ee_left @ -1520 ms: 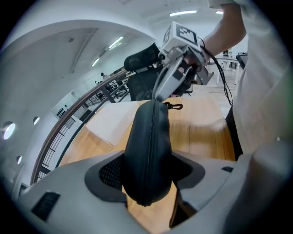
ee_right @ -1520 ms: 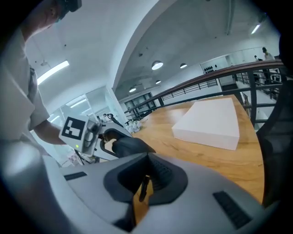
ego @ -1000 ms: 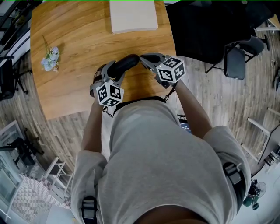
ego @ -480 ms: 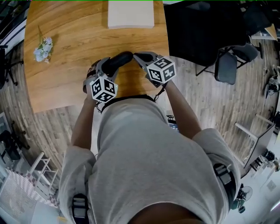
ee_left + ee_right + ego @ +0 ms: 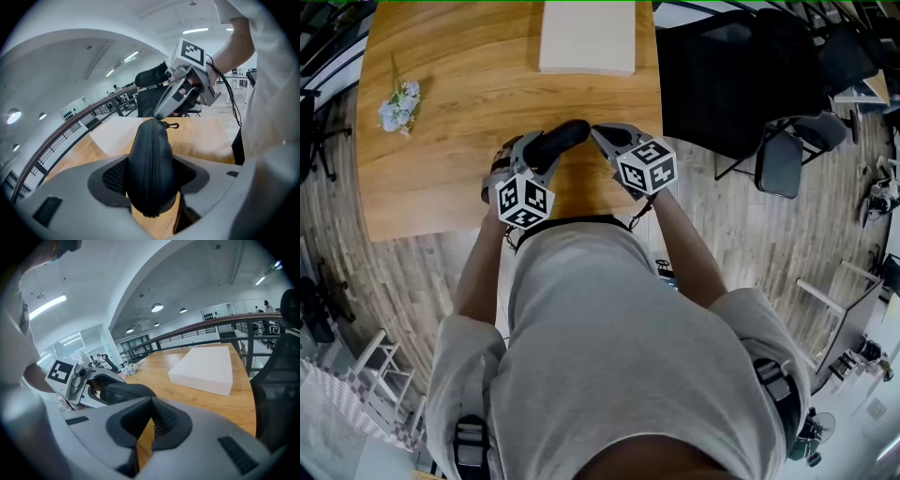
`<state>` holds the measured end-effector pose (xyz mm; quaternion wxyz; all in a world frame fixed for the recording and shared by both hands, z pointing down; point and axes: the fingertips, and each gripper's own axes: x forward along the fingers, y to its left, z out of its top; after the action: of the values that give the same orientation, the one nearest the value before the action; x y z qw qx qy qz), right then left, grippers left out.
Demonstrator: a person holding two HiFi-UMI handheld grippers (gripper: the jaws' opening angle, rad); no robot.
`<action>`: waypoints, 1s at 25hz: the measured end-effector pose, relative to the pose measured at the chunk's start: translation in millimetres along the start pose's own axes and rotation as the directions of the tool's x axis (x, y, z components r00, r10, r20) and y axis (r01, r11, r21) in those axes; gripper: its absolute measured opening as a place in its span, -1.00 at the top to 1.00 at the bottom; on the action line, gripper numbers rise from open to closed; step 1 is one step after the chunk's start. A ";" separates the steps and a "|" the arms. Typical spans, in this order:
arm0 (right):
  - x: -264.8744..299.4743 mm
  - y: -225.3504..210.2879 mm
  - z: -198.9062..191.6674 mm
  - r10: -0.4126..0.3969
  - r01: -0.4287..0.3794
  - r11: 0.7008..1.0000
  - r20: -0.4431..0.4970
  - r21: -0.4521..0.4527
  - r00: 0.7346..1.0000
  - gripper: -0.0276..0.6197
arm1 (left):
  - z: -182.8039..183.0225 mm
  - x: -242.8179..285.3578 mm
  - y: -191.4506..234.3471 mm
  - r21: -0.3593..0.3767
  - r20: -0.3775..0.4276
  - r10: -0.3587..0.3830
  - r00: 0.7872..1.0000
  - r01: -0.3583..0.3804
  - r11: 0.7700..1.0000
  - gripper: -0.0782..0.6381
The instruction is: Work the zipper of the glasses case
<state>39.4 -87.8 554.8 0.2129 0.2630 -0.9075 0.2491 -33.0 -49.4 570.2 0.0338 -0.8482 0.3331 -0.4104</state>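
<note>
A black zippered glasses case (image 5: 567,134) is held above the near edge of the wooden table (image 5: 441,169). My left gripper (image 5: 539,153) is shut on its near end. In the left gripper view the case (image 5: 150,150) sits upright between the two pads, with the zipper line facing me. My right gripper (image 5: 596,131) is shut, its tips (image 5: 158,114) touching the case's far end where the zipper stops, beside a small metal clasp (image 5: 172,125). From the right gripper (image 5: 151,401) view the case (image 5: 124,391) lies just past the tips. Any pull tab between them is hidden.
A flat white box (image 5: 587,37) lies at the table's far edge. A small bunch of pale flowers (image 5: 397,105) lies at the far left. A black chair (image 5: 722,84) and a folding chair (image 5: 783,159) stand on the floor to the right of the table.
The head view has shifted a little. Both grippers stay at the case in the same spot, with the same grips.
</note>
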 end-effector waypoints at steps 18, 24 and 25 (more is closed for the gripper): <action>7.2 15.9 17.7 -0.039 0.040 0.997 0.024 -0.068 0.999 0.84 | 2.6 -2.6 10.4 -0.039 -0.009 0.055 0.998 -0.055 0.998 0.03; 8.4 9.0 12.4 -0.062 0.062 0.995 0.003 -0.082 0.998 0.84 | 9.7 -5.0 9.4 -0.011 0.023 0.044 0.999 -0.044 0.999 0.03; 7.3 7.4 12.0 -0.066 0.066 0.995 0.001 -0.079 0.998 0.84 | 12.9 -6.7 9.0 -0.006 0.034 0.042 0.999 -0.041 0.999 0.03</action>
<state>26.4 -91.8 546.6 0.2322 0.2840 -0.9072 0.2060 -31.4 -55.2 554.2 0.0455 -0.8480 0.3512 -0.3943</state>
